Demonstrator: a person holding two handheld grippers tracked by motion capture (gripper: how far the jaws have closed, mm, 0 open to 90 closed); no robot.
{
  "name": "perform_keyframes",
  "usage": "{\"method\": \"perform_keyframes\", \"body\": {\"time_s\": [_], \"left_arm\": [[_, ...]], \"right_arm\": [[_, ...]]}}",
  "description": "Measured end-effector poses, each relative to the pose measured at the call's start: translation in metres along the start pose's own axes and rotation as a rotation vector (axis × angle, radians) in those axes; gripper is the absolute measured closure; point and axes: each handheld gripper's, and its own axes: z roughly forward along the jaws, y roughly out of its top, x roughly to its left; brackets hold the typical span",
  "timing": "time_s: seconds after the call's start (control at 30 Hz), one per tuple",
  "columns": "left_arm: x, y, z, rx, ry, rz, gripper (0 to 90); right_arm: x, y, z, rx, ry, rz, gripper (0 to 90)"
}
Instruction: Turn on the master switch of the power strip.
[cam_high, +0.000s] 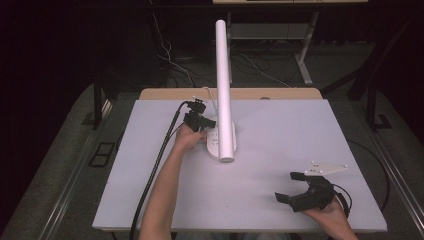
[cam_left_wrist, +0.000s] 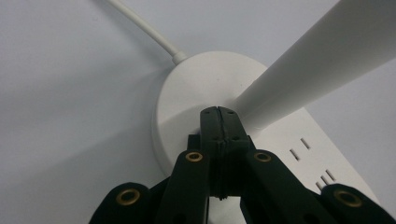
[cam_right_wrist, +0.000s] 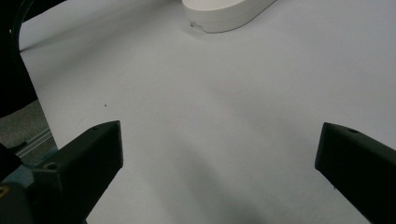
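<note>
Your left claw (cam_left_wrist: 218, 112), pressed together, rests its tip on the lamp base (cam_left_wrist: 196, 88) beside the white tube (cam_high: 223, 90), while your right claw (cam_high: 290, 187), spread wide, hovers well apart from the base.

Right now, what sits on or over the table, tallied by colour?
White: 1, the desk lamp with its base and cord.
Black: 2, the left tool, shut at the lamp base, and the right tool, open.
Total: 3, all on or over the white table.
</note>
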Motion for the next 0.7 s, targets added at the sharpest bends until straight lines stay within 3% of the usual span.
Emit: {"method": "perform_keyframes", "body": {"time_s": [0.03,0.07,0.1,0.17,0.47,0.7], "left_arm": [[-0.0014,0.0,0.0013,-0.019,-0.001,-0.024,90.0],[0.001,0.0005,-0.0004,0.006,-0.004,0.007,90.0],[-0.0013,-0.0001,0.0015,-0.022,-0.004,-0.021,90.0],[0.0008,-0.0004,-0.0002,-0.004,-0.007,0.005,90.0],[-0.0002,-0.0016,-0.0001,-0.042,-0.013,-0.036,90.0],[-0.0007,-0.0014,-0.0054,-0.029,0.031,0.066,89.7]], "right_arm": [[-0.0002,-0.0001,0.0,-0.002,0.001,0.001,0.3],[-0.0003,-0.0001,0.0001,-0.002,0.0,0.001,0.3],[-0.0004,-0.0001,0.0001,-0.001,0.0,0.002,0.3],[-0.0005,-0.0001,0.0002,-0.001,0.0,0.002,0.3],[-0.0004,-0.0002,-0.0007,-0.005,0.0,0.004,0.3],[-0.0016,-0.0003,-0.001,-0.009,0.003,0.009,0.3]]}}
